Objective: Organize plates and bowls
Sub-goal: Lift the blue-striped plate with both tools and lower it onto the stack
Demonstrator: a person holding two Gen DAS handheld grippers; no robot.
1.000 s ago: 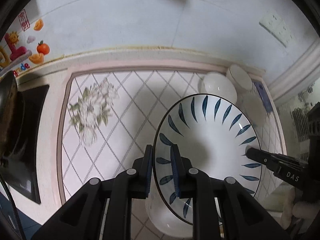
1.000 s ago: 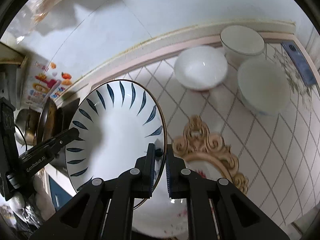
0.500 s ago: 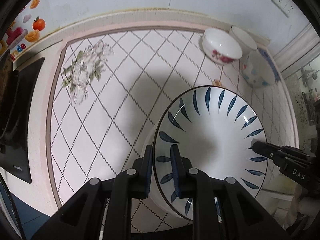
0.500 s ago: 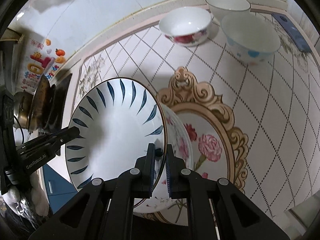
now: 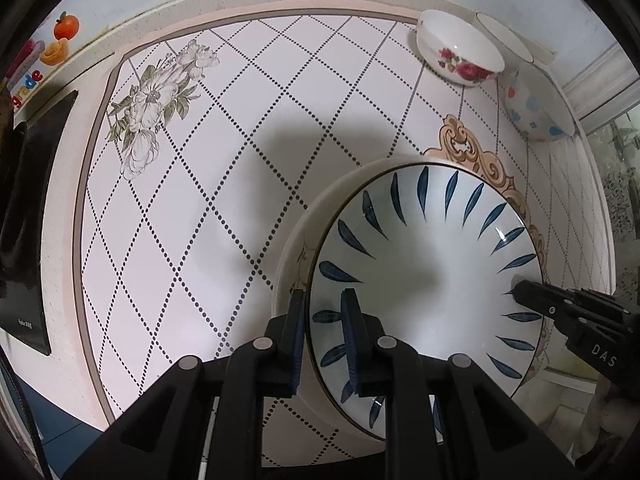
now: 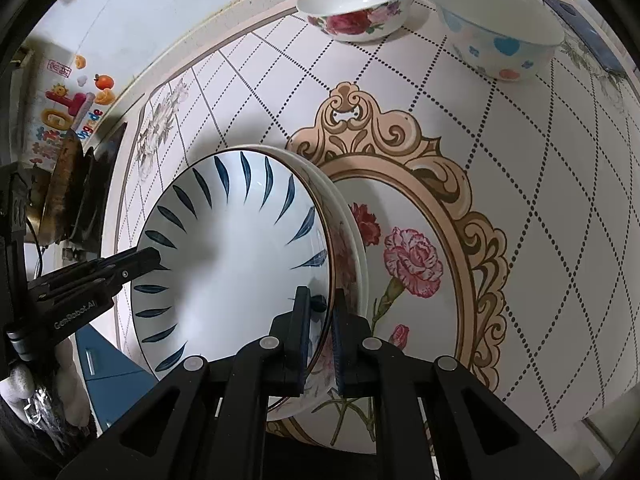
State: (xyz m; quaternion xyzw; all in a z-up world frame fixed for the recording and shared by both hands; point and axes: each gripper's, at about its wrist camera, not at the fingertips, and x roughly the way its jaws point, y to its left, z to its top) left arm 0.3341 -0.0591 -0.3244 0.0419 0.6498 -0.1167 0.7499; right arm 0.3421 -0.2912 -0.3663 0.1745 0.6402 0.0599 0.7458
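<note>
Blue-leaf plate [image 5: 432, 276] pinched at opposite rims: L gripper [image 5: 322, 328] clamped on near-left edge, R gripper [image 6: 319, 322] clamped on other edge. Plate sits right over/in the floral plate [image 6: 352, 256] below on the patterned counter mat [image 5: 180, 208]; contact unclear. Rose bowl [image 6: 356, 10], dotted bowl [image 6: 500, 36] and a plain white bowl [image 5: 502, 42] at far edge, well apart.

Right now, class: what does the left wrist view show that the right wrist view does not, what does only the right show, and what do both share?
Only the left wrist view shows the grey flower print on the counter mat clearly and the window frame at the far right.

Only the right wrist view shows the pink carnation print, the flowered dish under the plate, and the blue cabinet below.

Both show the blue-leaf plate, pinched at opposite rims by the left gripper and right gripper, plus the rose bowl and the dotted bowl.
</note>
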